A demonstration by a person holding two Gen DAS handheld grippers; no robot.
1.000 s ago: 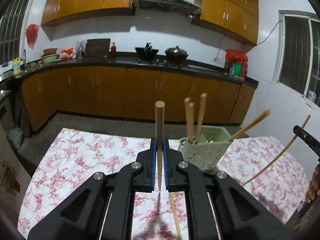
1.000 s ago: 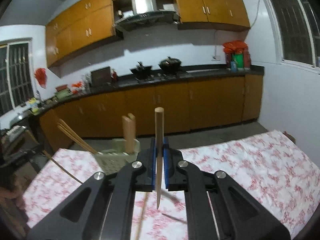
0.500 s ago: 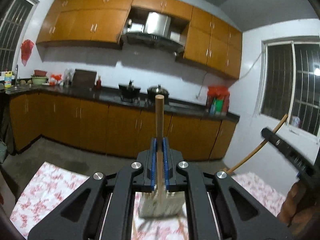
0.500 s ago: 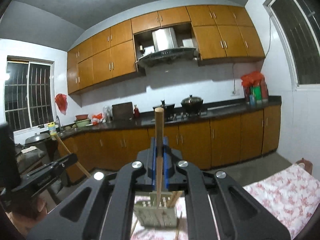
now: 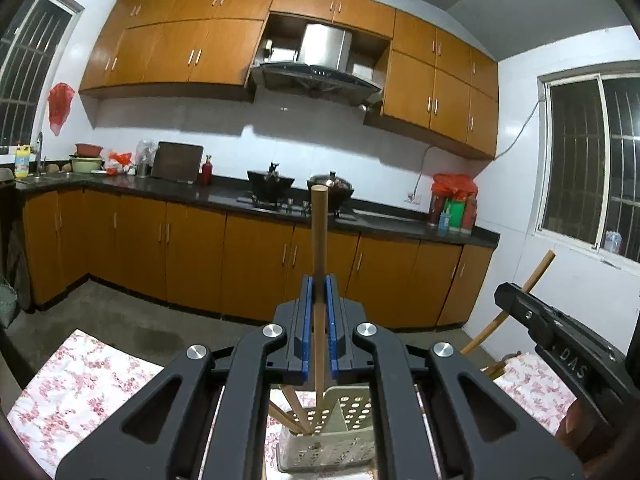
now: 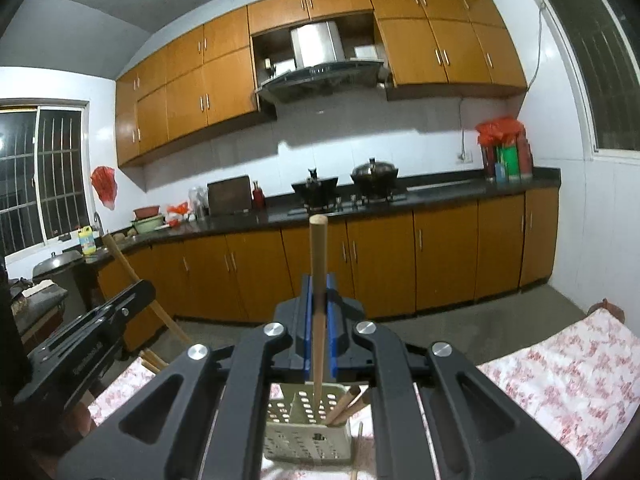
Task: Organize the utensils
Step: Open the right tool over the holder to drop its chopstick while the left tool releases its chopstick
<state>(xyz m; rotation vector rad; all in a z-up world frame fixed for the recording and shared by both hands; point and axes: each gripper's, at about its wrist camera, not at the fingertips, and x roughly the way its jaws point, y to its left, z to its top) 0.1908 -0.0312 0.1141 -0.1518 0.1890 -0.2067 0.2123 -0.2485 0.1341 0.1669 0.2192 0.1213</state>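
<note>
My left gripper (image 5: 319, 300) is shut on a wooden chopstick (image 5: 319, 240) held upright; its lower tip hangs over a pale green perforated utensil holder (image 5: 332, 440) with chopsticks inside (image 5: 296, 412). My right gripper (image 6: 319, 300) is shut on another wooden chopstick (image 6: 318, 264), its tip over the same holder (image 6: 308, 432), which holds chopsticks at its right (image 6: 346, 404). The right gripper shows in the left wrist view (image 5: 560, 344) with its chopstick (image 5: 536, 276). The left gripper shows in the right wrist view (image 6: 80, 344).
The holder stands on a table with a pink floral cloth (image 5: 88, 384) (image 6: 560, 376). A loose chopstick lies on the cloth by the holder (image 6: 357, 452). Beyond are orange kitchen cabinets (image 5: 192, 256) and a dark counter with pots (image 6: 376, 174).
Both grippers have risen and tilted up over the holder. The chopstick tips now point down into the holder, which has come close under the jaws.
</note>
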